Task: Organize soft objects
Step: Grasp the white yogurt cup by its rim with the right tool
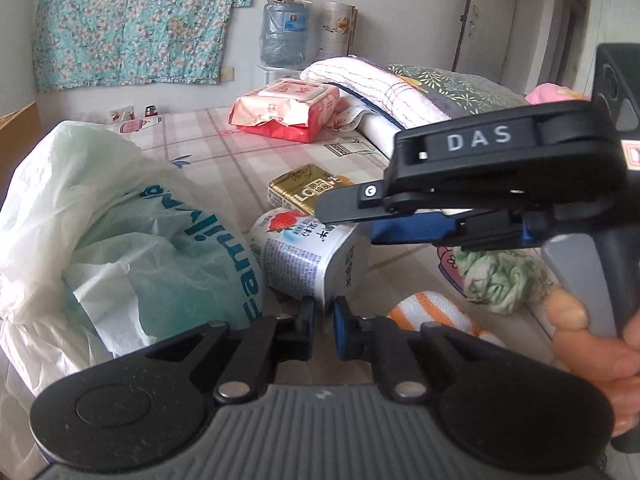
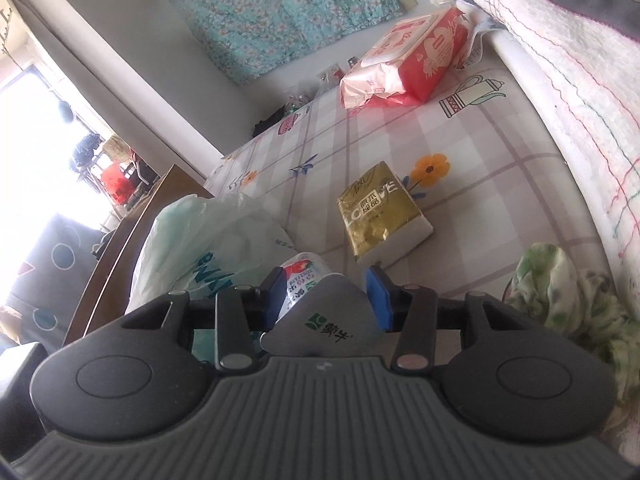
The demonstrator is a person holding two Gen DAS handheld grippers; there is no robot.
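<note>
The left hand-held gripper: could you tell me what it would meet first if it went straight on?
Most likely the strawberry milk pouch, lying just beyond the nearly shut left hand-held gripper; the exact gap is unclear.

A strawberry-printed milk pouch (image 1: 308, 256) lies against the white plastic bag (image 1: 120, 216).

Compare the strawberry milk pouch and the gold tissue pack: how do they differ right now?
The milk pouch sits between the right gripper's pads; the tissue pack lies free on the tablecloth. The pouch is white with a strawberry picture, the pack gold. The pouch is beside the plastic bag, the pack further off. Both are soft packages with printed text.
</note>
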